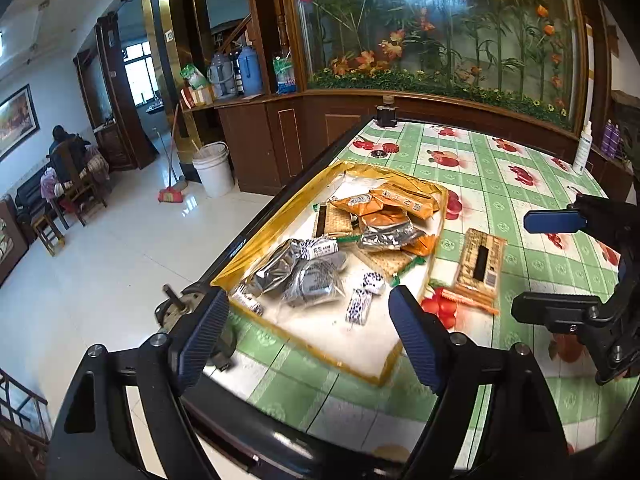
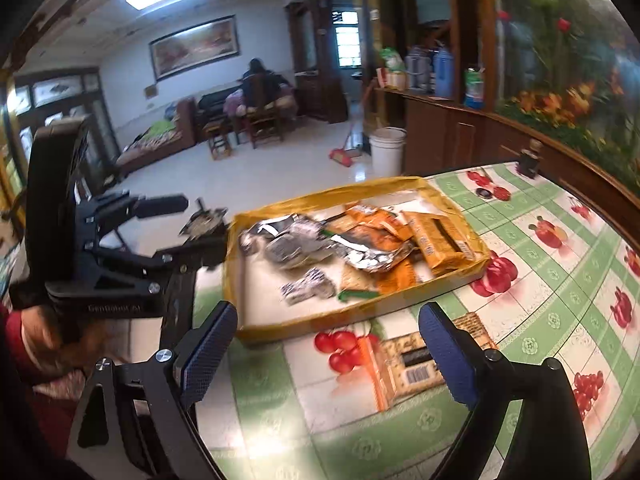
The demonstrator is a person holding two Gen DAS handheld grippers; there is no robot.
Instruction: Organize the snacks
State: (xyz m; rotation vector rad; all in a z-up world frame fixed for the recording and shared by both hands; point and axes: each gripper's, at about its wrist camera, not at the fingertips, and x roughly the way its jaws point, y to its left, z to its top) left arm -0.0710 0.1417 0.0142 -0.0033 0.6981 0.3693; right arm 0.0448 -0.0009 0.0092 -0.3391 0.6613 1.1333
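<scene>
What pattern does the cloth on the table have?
The tablecloth has green and white checks with red fruit pictures, seen best in the left wrist view.

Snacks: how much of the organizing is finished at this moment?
Mostly done: the orange packets, silver packets and small candies lie in the yellow tray. In hand: nothing; the left gripper and right gripper are open. Left: one cracker pack lies on the tablecloth beside the tray.

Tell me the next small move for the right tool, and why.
Probably lower the open right tool onto the cracker pack: it lies alone on the tablecloth outside the yellow tray, directly between the tool's fingers, while the other snacks are already inside.
</scene>
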